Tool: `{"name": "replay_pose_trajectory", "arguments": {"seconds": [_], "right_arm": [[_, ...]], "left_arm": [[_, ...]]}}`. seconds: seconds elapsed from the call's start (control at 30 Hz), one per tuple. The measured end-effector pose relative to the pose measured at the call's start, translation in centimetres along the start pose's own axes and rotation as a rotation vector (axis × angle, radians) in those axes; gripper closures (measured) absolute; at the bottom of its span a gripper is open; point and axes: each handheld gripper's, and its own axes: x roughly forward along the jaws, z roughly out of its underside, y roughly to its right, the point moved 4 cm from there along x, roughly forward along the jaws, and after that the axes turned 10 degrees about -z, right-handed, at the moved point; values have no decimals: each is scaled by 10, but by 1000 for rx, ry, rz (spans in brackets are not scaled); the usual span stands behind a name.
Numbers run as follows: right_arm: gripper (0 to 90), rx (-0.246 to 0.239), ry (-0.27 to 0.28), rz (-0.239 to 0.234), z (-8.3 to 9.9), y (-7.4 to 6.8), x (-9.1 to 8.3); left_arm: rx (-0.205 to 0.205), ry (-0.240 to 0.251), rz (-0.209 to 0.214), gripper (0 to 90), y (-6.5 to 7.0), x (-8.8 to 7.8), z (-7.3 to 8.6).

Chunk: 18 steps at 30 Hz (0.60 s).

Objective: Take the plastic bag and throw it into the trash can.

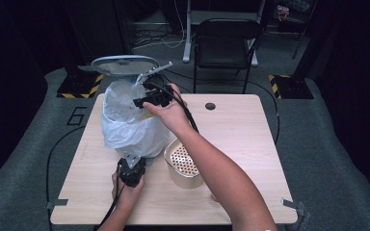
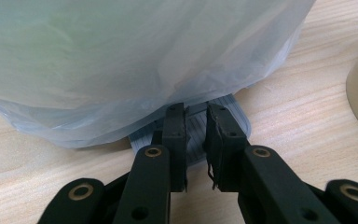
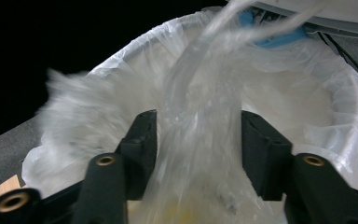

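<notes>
- Your left gripper [image 1: 133,162] sits at the near foot of the bin, at about 7 o'clock from the table's middle, with your left hand [image 1: 126,188] wrapped around its body.
- In the left gripper view its jaws stand close together on the grey ribbed pedal [image 2: 200,127] that juts out from under the bin; whether the pads actually press on the pedal, you cannot tell from here.
- Just above those jaws hangs the overhang of the white bin liner [image 2: 135,60], draped down almost to the wooden table [image 2: 303,107].
- Your right gripper [image 1: 143,101] hovers over the bin's mouth, at about 11 o'clock on the table, held by your right hand [image 1: 169,113].
- Its jaws stand apart, and a blurred piece of clear plastic film [image 3: 200,121] hangs between them without either pad pressing on it.
- Around that film lies the liner-wrapped rim of the waste bin [image 3: 345,98], its mouth open below the gripper.
- The bin's grey lid [image 1: 124,64] stands raised at 12 o'clock of the bin.
- A tan perforated container [image 1: 183,163] stands just at 4 o'clock of the bin, touching or nearly touching the liner.
</notes>
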Motion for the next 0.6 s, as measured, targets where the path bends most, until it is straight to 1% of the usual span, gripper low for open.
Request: {"name": "replay_pose_trajectory", "arguments": {"seconds": [0.13, 0.17, 0.23, 0.27, 0.37, 0.4, 0.43, 0.5, 0.6], "right_arm": [[455, -3, -9, -1, 1, -1, -4], [447, -2, 8, 2, 1, -1, -6], [445, -2, 11, 5, 1, -1, -9], [443, -12, 16, 13, 0, -1, -11], [445, -10, 19, 17, 0, -1, -15], [446, -28, 20, 22, 0, 0, -16], [446, -22, 16, 22, 1, -1, -17], [447, -22, 16, 21, 1, -2, -18], [447, -40, 8, 8, 3, -6, -24]], "left_arm": [[3, 2, -6, 780, 0, 0, 0], [3, 1, -7, 780, -1, 0, 0], [0, 0, -3, 780, 0, 0, 0], [-2, 0, 1, 780, 0, 0, 0], [-3, 0, 1, 780, 0, 0, 0], [-5, 0, 1, 780, 0, 0, 0], [-4, -1, 1, 779, 0, 0, 0], [-4, -1, 1, 780, 0, 0, 0], [-1, -1, 1, 780, 0, 0, 0]]}}
